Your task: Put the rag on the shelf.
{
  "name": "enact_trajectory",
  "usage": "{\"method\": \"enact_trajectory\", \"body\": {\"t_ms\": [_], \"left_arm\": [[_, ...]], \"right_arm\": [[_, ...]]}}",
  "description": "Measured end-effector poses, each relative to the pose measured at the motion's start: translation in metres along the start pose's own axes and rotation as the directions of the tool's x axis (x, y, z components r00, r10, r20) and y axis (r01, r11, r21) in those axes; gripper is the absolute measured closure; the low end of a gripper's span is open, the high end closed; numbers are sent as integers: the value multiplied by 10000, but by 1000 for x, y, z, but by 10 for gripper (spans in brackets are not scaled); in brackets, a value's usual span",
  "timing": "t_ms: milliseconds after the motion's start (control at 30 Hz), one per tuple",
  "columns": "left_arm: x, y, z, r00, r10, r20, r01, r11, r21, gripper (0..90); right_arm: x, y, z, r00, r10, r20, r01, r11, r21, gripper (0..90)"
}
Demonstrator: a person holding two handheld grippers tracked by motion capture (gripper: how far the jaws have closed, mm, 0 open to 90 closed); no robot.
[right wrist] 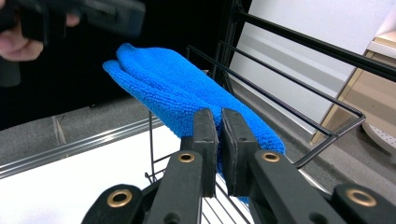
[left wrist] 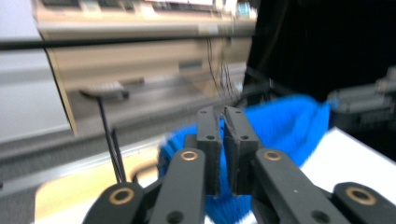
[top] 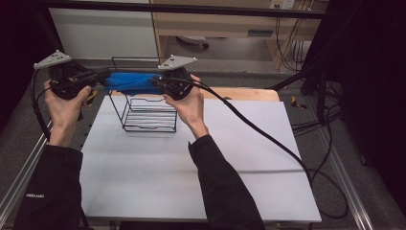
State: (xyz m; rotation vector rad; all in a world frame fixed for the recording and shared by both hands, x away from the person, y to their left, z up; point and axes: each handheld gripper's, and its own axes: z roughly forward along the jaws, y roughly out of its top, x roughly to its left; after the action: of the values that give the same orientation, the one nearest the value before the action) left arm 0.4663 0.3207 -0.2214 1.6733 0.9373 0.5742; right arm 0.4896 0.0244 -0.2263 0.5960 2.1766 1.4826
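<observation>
Stretching a blue microfiber cloth [top: 130,82] between them, the left gripper [top: 98,76] and right gripper [top: 160,84] each have their jaws clamped together on one end of it, holding it just above the top rim of the black wire rack [top: 148,115]. If one pinch slips on the soft pile, that end would likely drop and sag outside the rack, or the fabric could snag on the rack's wire rim and drag the light frame across the white table [top: 191,177].

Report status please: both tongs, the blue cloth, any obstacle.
Left tongs and right tongs shut on blue cloth. Cloth stretched between them above wire rack. Nothing in the way.
</observation>
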Motion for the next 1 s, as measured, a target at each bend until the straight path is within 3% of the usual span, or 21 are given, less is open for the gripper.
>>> {"method": "enact_trajectory", "body": {"t_ms": [100,200,433,700,900,1000], "left_arm": [[-2,-7,4,9997,249,3,-248,9978,621,897],[-2,-13,7,9994,332,42,-335,9954,902,898],[-1,-24,12,9989,458,-40,-450,9918,1198,898],[0,-31,21,9985,511,-221,-478,9903,1303,899],[1,-36,24,9985,485,-272,-450,9918,1194,898],[2,-38,24,9985,462,-278,-428,9926,1138,898]], "right_arm": [[0,0,0,10000,-54,-53,55,9999,91,849],[1,-1,0,9998,-167,-113,169,9997,149,838],[1,-1,0,9994,82,-326,-72,9995,303,746],[1,4,-4,9972,601,-444,-612,9978,-235,676],[3,-6,1,9940,777,-767,-741,9961,478,884],[1,-18,6,9937,928,-631,-878,9930,788,900]]}}
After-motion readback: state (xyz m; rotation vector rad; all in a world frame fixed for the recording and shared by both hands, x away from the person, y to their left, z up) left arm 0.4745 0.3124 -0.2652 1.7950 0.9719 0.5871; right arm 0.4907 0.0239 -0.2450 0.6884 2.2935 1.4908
